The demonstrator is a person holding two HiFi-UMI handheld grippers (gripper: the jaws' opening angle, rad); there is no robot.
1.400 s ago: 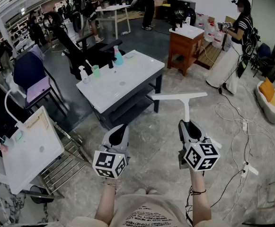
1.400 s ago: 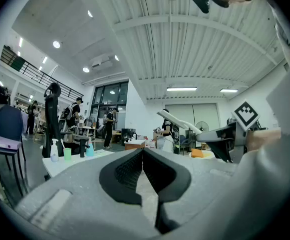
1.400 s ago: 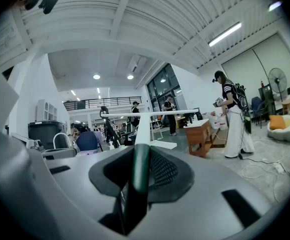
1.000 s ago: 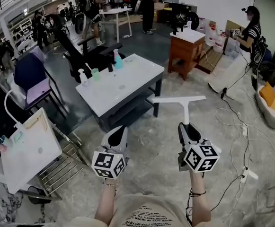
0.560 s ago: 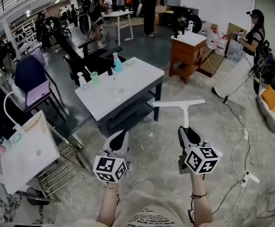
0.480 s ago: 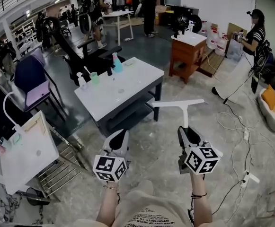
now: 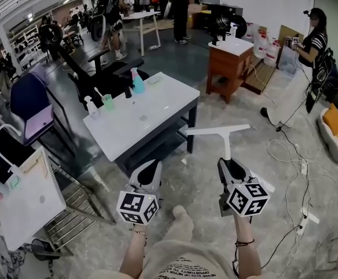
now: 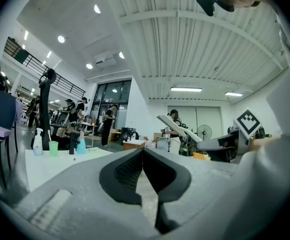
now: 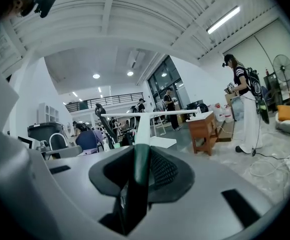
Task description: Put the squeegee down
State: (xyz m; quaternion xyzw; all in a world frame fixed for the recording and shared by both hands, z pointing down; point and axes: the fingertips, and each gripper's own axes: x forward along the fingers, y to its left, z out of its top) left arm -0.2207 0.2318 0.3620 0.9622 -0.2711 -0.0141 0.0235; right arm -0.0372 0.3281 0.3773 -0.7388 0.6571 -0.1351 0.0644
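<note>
The squeegee [image 7: 221, 133] is white and T-shaped, with a dark green grip. My right gripper [image 7: 231, 166] is shut on that grip and holds it out level above the floor, blade [image 9: 154, 113] crosswise at the far end. In the right gripper view the green grip [image 9: 139, 170] sits clamped between the pads of the right gripper [image 9: 137, 154]. My left gripper [image 7: 149, 170] hovers beside it, to the left. Its pads meet with nothing between them, as the left gripper [image 8: 143, 155] shows in its own view. The white table [image 7: 157, 106] stands ahead, left of the squeegee [image 8: 177, 126].
On the table's far left end stand spray bottles [image 7: 136, 81] and a green cup [image 7: 107, 102]. A wooden cabinet [image 7: 231, 56] stands beyond, a person [image 7: 313, 45] at the right, cables [image 7: 291, 156] across the floor, and a white board on a metal rack [image 7: 35, 199] at the left.
Both grippers have moved forward towards the table, the squeegee still held. The table has shifted left in the head view, and a foot now shows below the grippers.
</note>
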